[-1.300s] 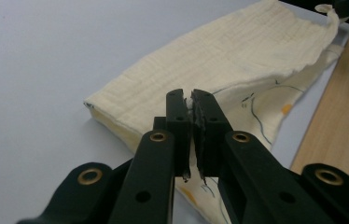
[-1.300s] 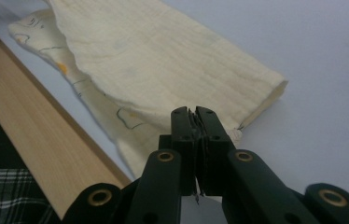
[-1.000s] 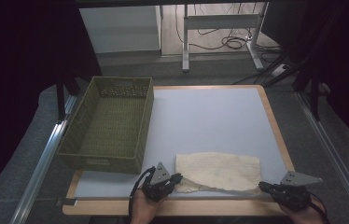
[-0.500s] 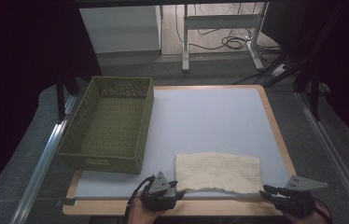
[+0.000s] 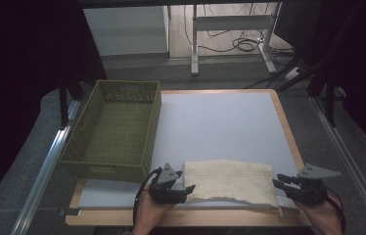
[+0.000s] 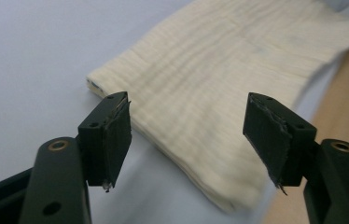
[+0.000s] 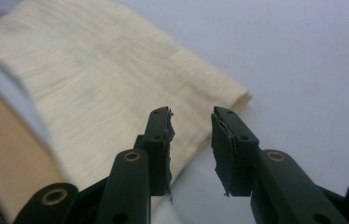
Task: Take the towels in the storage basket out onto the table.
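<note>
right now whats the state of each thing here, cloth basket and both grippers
cloth: folded flat, lying near the table's front edge, not held
basket: upright, empty, left of the cloth
left gripper: jaws have just been opening, nothing between them, at the cloth's left end
right gripper: jaws slightly apart, nothing between them, at the cloth's right end

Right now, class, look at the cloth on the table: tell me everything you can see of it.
The cloth is pale cream with a fine ribbed weave, folded into a flat, layered rectangle. It lies near the front edge of the white mat, right of the basket. Its near edge looks slightly uneven. The left gripper and right gripper sit at its two ends, jaws open and just widened, with nothing between them; nothing grips the cloth.
</note>
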`<state>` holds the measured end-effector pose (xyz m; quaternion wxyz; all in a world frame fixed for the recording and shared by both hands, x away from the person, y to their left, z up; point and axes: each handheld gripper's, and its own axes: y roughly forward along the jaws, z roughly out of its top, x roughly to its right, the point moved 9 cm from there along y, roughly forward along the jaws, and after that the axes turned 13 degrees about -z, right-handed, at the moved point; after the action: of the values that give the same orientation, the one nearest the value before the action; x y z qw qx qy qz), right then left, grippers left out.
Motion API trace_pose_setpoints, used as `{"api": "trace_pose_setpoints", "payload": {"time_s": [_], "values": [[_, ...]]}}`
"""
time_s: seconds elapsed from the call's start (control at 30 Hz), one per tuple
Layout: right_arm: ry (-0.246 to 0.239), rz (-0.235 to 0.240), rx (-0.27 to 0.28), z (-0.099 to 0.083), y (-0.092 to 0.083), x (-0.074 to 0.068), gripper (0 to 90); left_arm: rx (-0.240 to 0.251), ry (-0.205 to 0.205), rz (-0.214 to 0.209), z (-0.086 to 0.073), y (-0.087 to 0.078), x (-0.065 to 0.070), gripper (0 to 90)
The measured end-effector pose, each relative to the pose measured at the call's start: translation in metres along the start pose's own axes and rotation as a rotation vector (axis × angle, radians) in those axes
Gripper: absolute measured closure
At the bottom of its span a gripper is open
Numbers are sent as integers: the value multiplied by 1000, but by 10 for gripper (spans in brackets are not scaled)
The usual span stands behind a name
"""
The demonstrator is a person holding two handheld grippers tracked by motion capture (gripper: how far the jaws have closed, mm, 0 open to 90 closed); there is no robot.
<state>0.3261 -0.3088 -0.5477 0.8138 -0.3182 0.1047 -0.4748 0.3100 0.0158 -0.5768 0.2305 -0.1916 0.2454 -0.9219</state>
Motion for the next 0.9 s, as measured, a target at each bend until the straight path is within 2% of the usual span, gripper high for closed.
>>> {"api": "trace_pose_setpoints", "payload": {"time_s": [0.17, 0.27, 0.3, 0.4, 0.5, 0.63, 0.73, 0.8, 0.9], "values": [[9, -60, -15, 10, 28, 13, 662, -21, -13, 55, 7, 14, -20, 355], [34, -65, -34, 11, 40, 19, 669, -18, -41, 67, 6, 17, -29, 360], [40, -62, -46, 9, 44, 19, 688, -21, -46, 73, 4, 18, -32, 362], [37, -50, -60, 6, 52, 19, 845, -19, -59, 85, 1, 19, -36, 364], [32, -61, -57, 7, 55, 20, 885, -10, -69, 85, 1, 18, -37, 373], [27, -90, -31, 17, 55, 28, 886, 6, -73, 83, 6, 17, -38, 392], [24, -80, -74, 14, 62, 29, 876, 12, -80, 85, 8, 17, -40, 400], [23, -82, -76, 13, 62, 29, 837, 17, -85, 87, 9, 17, -41, 404], [46, -99, -34, 18, 56, 33, 745, 25, -93, 93, 14, 15, -44, 419]]}}
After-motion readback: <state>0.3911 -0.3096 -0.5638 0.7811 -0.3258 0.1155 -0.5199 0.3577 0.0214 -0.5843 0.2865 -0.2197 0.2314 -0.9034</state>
